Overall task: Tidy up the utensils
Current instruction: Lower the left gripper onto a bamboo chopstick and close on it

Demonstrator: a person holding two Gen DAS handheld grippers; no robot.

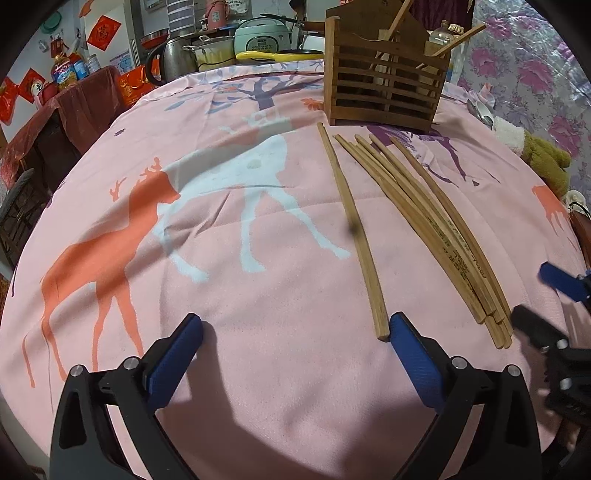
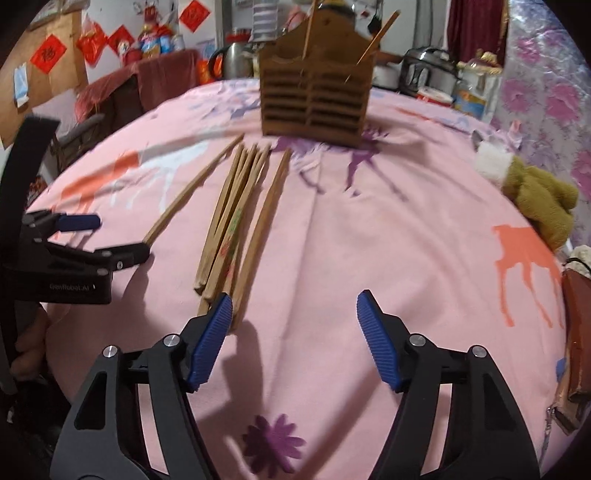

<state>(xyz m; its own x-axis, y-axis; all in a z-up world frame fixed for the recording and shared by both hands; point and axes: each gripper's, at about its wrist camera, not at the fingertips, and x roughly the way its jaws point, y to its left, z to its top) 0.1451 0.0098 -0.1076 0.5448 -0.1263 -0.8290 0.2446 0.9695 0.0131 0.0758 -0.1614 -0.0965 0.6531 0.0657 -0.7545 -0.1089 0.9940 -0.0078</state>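
Both spread wide, empty; left hand-held gripper (image 1: 295, 332) beside lone chopstick (image 1: 351, 229); right hand-held gripper (image 2: 295, 314) beside chopstick bundle (image 2: 232, 218).

Home kitchen, rice cooker (image 1: 261, 36), kettle (image 1: 173, 61), pots, red paper decorations (image 1: 103, 32) on wall

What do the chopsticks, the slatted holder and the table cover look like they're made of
Chopsticks: apparently bamboo or light wood, matte tan, with printed lettering near the thick ends. Slatted holder: darker brown wood by the look of it, with dull, worn horizontal slats. Table cover: soft woven fabric, judging by its creases and printed deer; the exact fibre isn't clear.
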